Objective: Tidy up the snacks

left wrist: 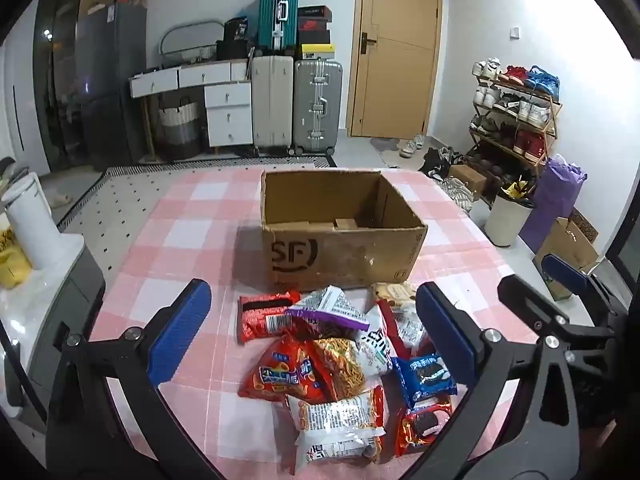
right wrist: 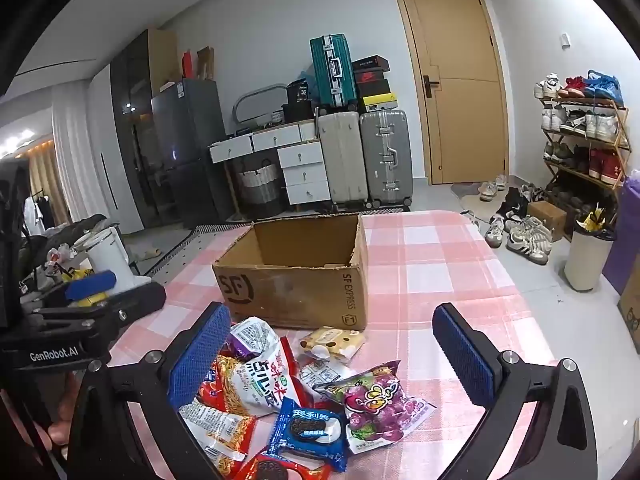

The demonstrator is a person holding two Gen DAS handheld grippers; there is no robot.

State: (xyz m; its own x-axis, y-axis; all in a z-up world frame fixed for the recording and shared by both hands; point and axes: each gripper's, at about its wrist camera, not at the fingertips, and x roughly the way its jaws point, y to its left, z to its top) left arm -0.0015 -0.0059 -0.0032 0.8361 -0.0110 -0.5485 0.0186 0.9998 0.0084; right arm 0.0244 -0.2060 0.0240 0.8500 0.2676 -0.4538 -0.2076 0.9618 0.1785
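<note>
Both tools hang with jaws apart, holding nothing: the left gripper [left wrist: 308, 328] and the right gripper [right wrist: 332, 356], above the snack pile [left wrist: 340, 368] lying just in front of the cardboard box [left wrist: 340, 256]. The packets overlap (slippery foil, probably), so a pinch could drag two together or drop one short of the empty box.

A wooden door [left wrist: 394, 46] stands shut in the back wall. Left of the door are a grey suitcase [left wrist: 318, 106] and a cream suitcase [left wrist: 272, 106] side by side, with a teal suitcase [left wrist: 278, 12] upright on top of the cream one and white drawers [left wrist: 228, 110] further left. Right of the door stands a shoe rack [left wrist: 516, 114] full of shoes, with a white bin [left wrist: 506, 218] nearer the camera and loose shoes [right wrist: 520, 236] on the floor.
</note>
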